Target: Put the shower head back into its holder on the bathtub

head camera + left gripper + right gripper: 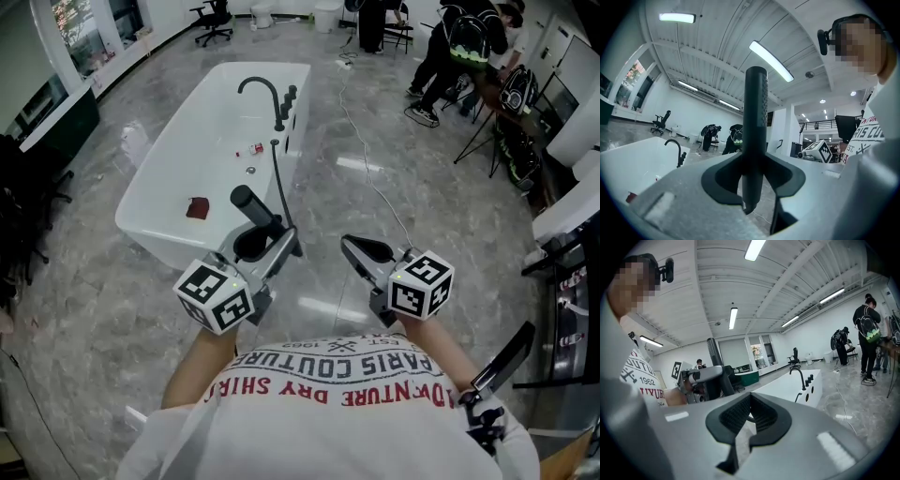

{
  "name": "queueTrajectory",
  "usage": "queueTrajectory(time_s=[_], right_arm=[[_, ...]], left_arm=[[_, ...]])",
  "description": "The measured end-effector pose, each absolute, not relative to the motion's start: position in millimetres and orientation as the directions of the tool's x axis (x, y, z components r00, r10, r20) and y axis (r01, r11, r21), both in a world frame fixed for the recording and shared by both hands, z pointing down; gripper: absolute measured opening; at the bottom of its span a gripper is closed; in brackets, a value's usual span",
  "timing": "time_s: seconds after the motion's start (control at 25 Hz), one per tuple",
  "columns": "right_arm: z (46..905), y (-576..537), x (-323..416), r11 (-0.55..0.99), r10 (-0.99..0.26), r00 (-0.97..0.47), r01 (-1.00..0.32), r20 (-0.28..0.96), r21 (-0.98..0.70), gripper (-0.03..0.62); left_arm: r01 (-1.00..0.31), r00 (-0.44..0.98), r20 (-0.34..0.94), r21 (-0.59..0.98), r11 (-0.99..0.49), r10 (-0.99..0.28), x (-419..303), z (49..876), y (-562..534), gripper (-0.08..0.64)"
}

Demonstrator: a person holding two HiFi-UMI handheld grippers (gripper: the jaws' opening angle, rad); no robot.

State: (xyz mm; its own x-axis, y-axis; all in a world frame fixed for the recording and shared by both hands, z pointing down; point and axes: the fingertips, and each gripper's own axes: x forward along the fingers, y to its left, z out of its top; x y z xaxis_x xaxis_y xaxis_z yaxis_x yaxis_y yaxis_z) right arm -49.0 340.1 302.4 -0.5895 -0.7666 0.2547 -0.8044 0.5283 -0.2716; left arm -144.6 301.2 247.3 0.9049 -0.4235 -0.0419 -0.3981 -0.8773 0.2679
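The left gripper [279, 244] clamps the black shower head [255, 208] by its handle, its 2 jaws wide around it, probably so the hose [279, 183] trails freely. The bathtub [150, 183] lies at 11 o'clock. The right gripper [349, 244], at 1 o'clock, is closed and empty, seemingly kept aside.

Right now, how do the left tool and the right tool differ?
The left tool is closed on the black shower head, its jaws held apart by the handle; the right tool is shut with nothing between its jaws. In the head view the left tool sits at the near end of the bathtub, the right tool over the floor. Both are gray with a marker cube.
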Motion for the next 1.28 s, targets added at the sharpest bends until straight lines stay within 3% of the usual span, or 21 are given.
queueTrajectory(time_s=[0.56,0.92,1.28], right_arm=[[314.2,321.8,-48.5,0.546,-0.746,-0.609,-0.791,0.27,-0.277,0.005],[346.0,262.7,7.2,0.507,-0.74,-0.636,-0.741,0.218,-0.439,0.005],[370.5,153.3,73.1,0.525,-0.703,-0.672,-0.711,0.232,-0.469,0.005]], left_arm=[[-0.514,0.839,-0.044,0.267,-0.815,-0.543,-190.4,246.6,256.3,0.138],[-0.53,0.842,0.06,0.274,-0.803,-0.536,-132.3,265.4,200.3,0.138],[-0.56,0.825,0.103,0.286,-0.778,-0.556,-62.2,275.5,97.6,0.137]])
